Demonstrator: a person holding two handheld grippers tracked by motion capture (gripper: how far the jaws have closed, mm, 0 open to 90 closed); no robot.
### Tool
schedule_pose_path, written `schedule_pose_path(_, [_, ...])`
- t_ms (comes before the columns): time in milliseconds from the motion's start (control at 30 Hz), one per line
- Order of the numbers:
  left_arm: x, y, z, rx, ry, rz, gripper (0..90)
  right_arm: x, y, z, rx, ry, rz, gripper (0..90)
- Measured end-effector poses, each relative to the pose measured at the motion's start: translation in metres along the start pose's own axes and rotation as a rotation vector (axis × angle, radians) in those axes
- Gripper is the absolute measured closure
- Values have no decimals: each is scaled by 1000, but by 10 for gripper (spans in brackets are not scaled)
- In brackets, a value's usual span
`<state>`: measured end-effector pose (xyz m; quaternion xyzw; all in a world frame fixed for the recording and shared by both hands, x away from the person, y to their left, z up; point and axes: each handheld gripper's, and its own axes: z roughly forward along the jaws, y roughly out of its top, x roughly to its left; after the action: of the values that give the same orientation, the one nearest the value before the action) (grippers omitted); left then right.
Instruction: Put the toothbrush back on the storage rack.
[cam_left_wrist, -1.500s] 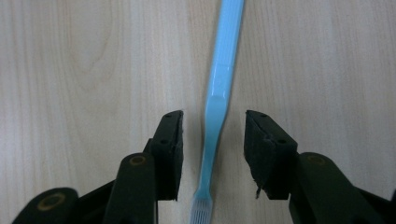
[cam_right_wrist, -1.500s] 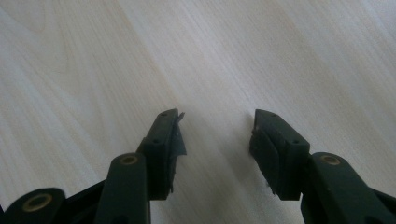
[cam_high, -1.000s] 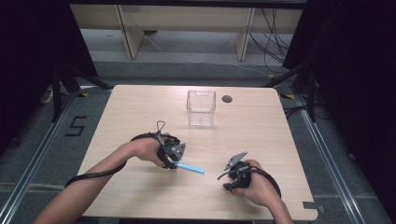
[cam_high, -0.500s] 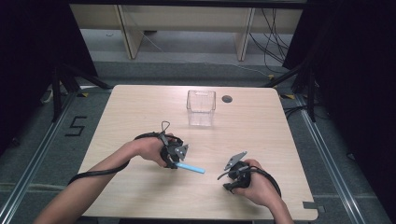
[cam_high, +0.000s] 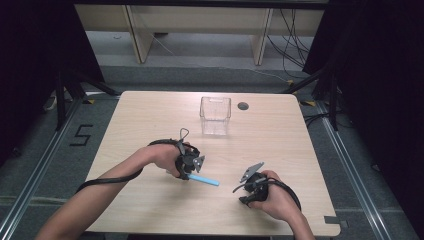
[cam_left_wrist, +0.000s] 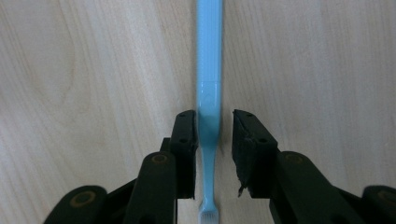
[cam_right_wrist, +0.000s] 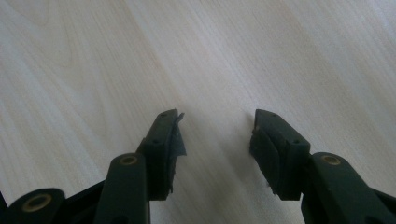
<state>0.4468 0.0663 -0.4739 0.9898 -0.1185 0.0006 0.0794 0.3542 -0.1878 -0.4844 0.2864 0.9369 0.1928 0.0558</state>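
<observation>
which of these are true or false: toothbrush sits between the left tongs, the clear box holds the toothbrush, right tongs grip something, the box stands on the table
1. The blue toothbrush lies between the left tongs: true; they have just been closing around it, with a gap showing at one pad.
2. The clear box holds the toothbrush: false, the toothbrush lies on the table, apart from the box.
3. The right tongs grip something: false, they stand open over bare wood.
4. The box stands upright on the table: true.

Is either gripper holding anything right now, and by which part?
Nothing is gripped yet. The left gripper straddles the blue toothbrush at its neck, a gap showing on one side. The right gripper is open.
</observation>
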Motion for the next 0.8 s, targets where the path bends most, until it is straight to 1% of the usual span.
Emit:
schedule_pose_path(67, [1, 2, 1, 17, -7, 6, 696, 0, 0, 0, -2, 1, -4, 518])
schedule_pose_path(167, [2, 4, 3, 20, -14, 9, 694, 0, 0, 0, -1, 1, -5, 518])
schedule_pose_path(233, [3, 6, 5, 31, -27, 11, 696, -2, 0, 0, -4, 1, -25, 517])
schedule_pose_path(267, [3, 6, 5, 31, -27, 11, 696, -2, 0, 0, -6, 1, -30, 517])
schedule_pose_path(300, [3, 7, 5, 35, -29, 15, 700, -1, 0, 0, -1, 1, -13, 516])
schedule_pose_path(400, [4, 8, 5, 39, -33, 18, 703, -1, -1, 0, -2, 0, -14, 516])
schedule_pose_path(433, [4, 8, 5, 43, -31, 22, 706, 0, -1, 0, -1, 2, -5, 516])
schedule_pose_path(467, [3, 9, 5, 46, -32, 23, 713, -1, -1, 0, -3, 3, -13, 517])
schedule_pose_path(500, [4, 9, 5, 56, -32, 32, 723, -1, 0, 0, -3, 2, -14, 517])
schedule_pose_path(533, [5, 10, 4, 80, -29, 59, 754, 0, 0, 0, -1, 2, -6, 516])
schedule_pose_path(567, [2, 10, 5, 66, -28, 45, 768, 0, -1, 0, 0, 1, -3, 516])
schedule_pose_path(600, [2, 10, 5, 66, -28, 45, 775, 0, -1, 0, 0, 1, -3, 516])
schedule_pose_path(633, [2, 10, 4, 80, -26, 61, 775, 0, -1, 0, 0, 2, -3, 516])
schedule_pose_path(667, [0, 10, 5, 60, -32, 38, 781, 0, -1, 0, 1, 2, 1, 516])
schedule_pose_path(733, [-2, 10, 5, 60, -32, 40, 783, -1, 0, 0, -2, -5, -17, 516])
schedule_pose_path(800, [-2, 9, 5, 59, -39, 40, 785, 0, 0, 0, -1, -1, -9, 516])
